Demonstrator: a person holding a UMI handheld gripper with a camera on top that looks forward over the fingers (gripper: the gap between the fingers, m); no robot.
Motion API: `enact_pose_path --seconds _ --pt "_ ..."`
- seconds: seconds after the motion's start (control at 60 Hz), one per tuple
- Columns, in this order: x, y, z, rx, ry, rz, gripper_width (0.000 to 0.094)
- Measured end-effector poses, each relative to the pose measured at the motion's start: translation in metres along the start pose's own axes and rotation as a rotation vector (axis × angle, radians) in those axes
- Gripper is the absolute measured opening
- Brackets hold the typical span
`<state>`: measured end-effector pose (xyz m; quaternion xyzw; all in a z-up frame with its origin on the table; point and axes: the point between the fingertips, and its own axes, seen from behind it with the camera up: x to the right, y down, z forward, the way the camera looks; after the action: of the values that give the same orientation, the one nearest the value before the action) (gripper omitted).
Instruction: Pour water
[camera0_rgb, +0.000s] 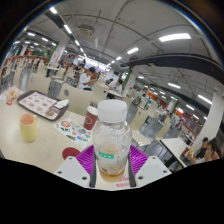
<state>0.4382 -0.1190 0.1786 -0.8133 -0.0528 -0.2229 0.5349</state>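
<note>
A clear plastic bottle (112, 138) with a white cap and a green label, a little yellowish liquid at its bottom, stands upright between the fingers of my gripper (112, 165). Both purple pads (86, 159) press against its sides, so the gripper is shut on it. The bottle hangs above the white table (45, 135). A red cup (90, 119) stands just beyond the bottle on its left. A clear cup of orange drink (28, 127) stands farther left on the table.
A tray (40, 103) with food lies at the far left of the table. A patterned plate (72, 130) sits beside the red cup. Behind are canteen tables, chairs and seated people (92, 76). A small red lid (70, 153) lies near the left finger.
</note>
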Motion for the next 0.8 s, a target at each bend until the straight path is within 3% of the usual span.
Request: enact_pose_path --seconds 0.367,0.533,0.8 --pt "-0.109 -0.113 0.016 0.054 0.188 -0.755 0.0441" --pt "-0.159 -0.130 0.027 0.078 0.268 -1.175 0.0439" --pt "-0.213 -0.125 0.052 0.134 0.312 -1.656 0.0441"
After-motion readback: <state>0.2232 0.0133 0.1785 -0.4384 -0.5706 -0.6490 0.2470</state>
